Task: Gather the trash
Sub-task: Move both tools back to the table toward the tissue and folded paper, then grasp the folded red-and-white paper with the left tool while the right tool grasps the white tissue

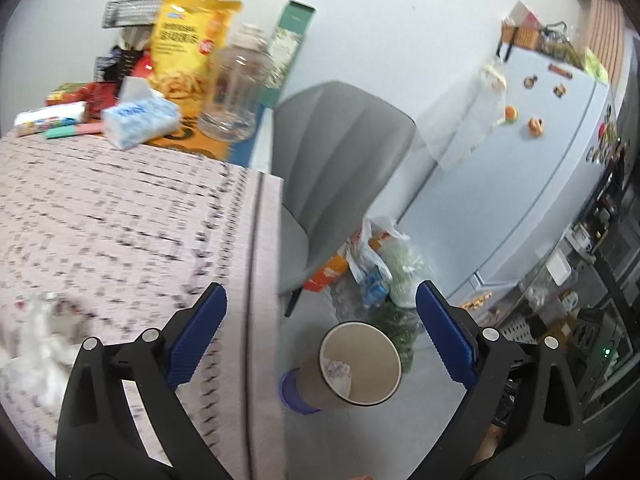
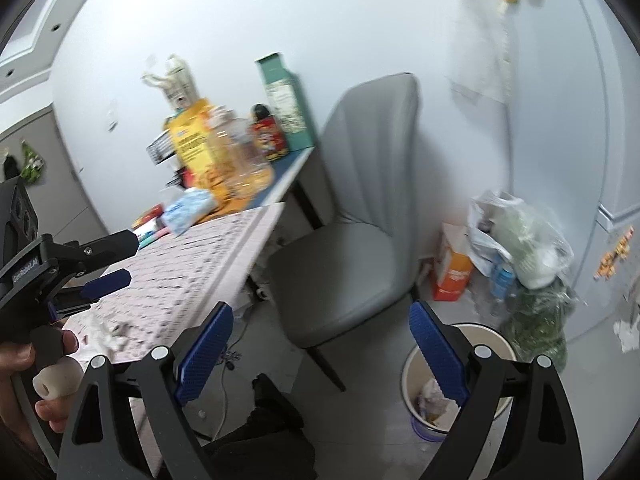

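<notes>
A round waste bin [image 1: 376,360] [image 2: 492,344] stands on the floor beside the table, with crumpled paper [image 1: 338,372] [image 2: 434,398] inside. My left gripper [image 1: 320,292] hangs open and empty above the table edge and the bin. It also shows at the left of the right wrist view [image 2: 128,260], held by a hand. My right gripper [image 2: 320,310] is open and empty too, above the floor between the table and the bin. A crumpled white tissue [image 1: 36,340] [image 2: 108,334] lies on the patterned tablecloth [image 1: 120,220] [image 2: 200,264] near the front.
A grey chair [image 1: 340,148] [image 2: 348,248] stands between table and bin. Plastic bags of rubbish [image 1: 384,272] [image 2: 520,248] and an orange box [image 2: 454,268] sit by the fridge [image 1: 520,160]. A yellow snack bag [image 1: 188,48], glass jar [image 1: 236,84] and tissue pack [image 1: 140,118] crowd the table's far end.
</notes>
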Demonstrator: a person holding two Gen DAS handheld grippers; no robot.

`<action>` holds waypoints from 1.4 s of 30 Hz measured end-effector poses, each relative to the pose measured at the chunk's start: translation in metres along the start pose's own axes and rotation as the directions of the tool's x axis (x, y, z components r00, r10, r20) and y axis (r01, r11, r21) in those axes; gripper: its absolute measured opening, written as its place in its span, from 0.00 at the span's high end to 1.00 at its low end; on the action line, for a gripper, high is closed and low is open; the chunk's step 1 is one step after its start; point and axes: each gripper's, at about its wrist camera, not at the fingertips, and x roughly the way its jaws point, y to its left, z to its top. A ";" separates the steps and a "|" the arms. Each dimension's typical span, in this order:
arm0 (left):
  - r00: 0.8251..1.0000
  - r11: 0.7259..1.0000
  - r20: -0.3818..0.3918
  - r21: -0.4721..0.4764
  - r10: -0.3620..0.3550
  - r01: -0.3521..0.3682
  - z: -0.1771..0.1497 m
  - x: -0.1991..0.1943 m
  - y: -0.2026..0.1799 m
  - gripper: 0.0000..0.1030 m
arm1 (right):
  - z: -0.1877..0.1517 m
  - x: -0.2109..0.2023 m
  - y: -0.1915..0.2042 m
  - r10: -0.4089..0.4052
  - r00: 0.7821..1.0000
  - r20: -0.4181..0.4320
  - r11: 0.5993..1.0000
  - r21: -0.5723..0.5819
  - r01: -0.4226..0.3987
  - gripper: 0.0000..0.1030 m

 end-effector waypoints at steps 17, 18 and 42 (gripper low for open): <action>0.988 0.985 0.094 -0.136 0.121 -0.108 -0.022 -0.092 0.096 0.08 | -0.005 -0.001 0.113 0.139 0.989 -0.043 0.980 -0.138 -0.144 0.24; 0.987 0.984 0.097 -0.139 0.129 -0.115 -0.024 -0.097 0.101 0.08 | -0.005 0.002 0.117 0.142 0.988 -0.059 0.979 -0.142 -0.149 0.28; 0.965 0.921 0.029 -0.308 0.261 -0.240 -0.084 -0.137 0.197 0.08 | -0.038 0.019 0.211 0.278 0.954 -0.111 0.919 -0.257 -0.298 0.07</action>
